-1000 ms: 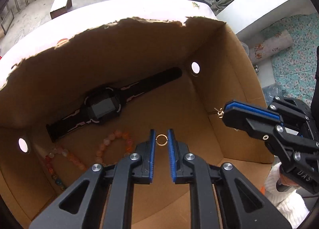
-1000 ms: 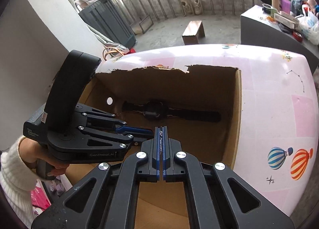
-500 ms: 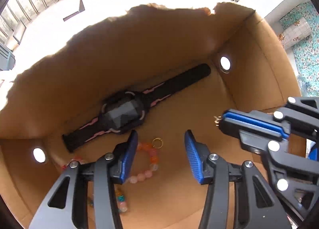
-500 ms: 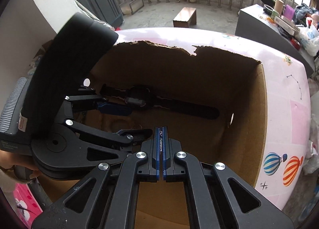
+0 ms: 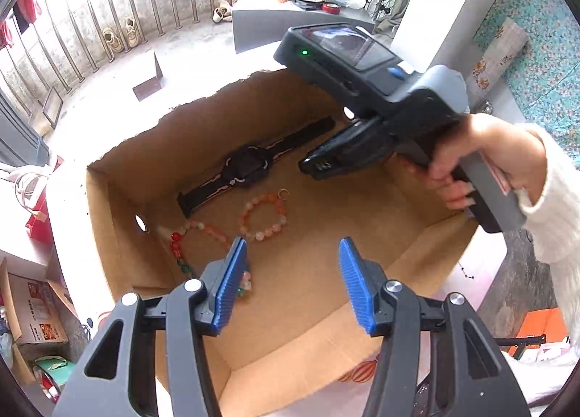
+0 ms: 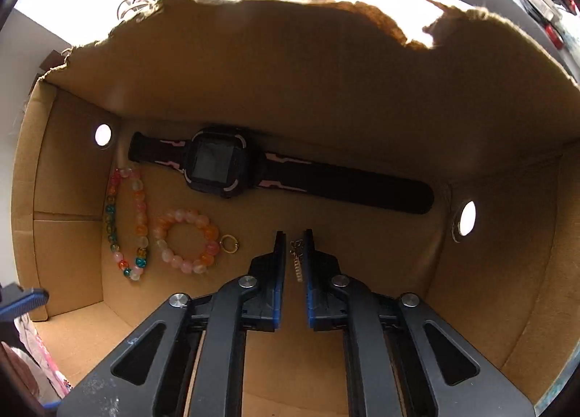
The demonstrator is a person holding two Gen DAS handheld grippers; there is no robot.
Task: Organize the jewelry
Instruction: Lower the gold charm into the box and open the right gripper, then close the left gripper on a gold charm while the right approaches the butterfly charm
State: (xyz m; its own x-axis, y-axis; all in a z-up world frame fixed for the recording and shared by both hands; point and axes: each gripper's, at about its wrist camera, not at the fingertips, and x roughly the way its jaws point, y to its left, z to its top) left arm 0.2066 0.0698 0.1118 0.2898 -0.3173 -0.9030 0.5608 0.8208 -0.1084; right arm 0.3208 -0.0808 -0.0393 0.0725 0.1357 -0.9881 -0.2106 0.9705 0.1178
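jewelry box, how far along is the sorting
Done: the watch, two bead bracelets and a gold ring lie on the cardboard box floor. In hand: the right gripper has parted around a small chain, releasing it. The left gripper is open and empty. Nothing else to sort is visible.

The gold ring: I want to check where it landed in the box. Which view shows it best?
The right wrist view: the gold ring lies whole on the box floor, at the round bead bracelet. The left wrist view shows it smaller and farther off, by the same bracelet.
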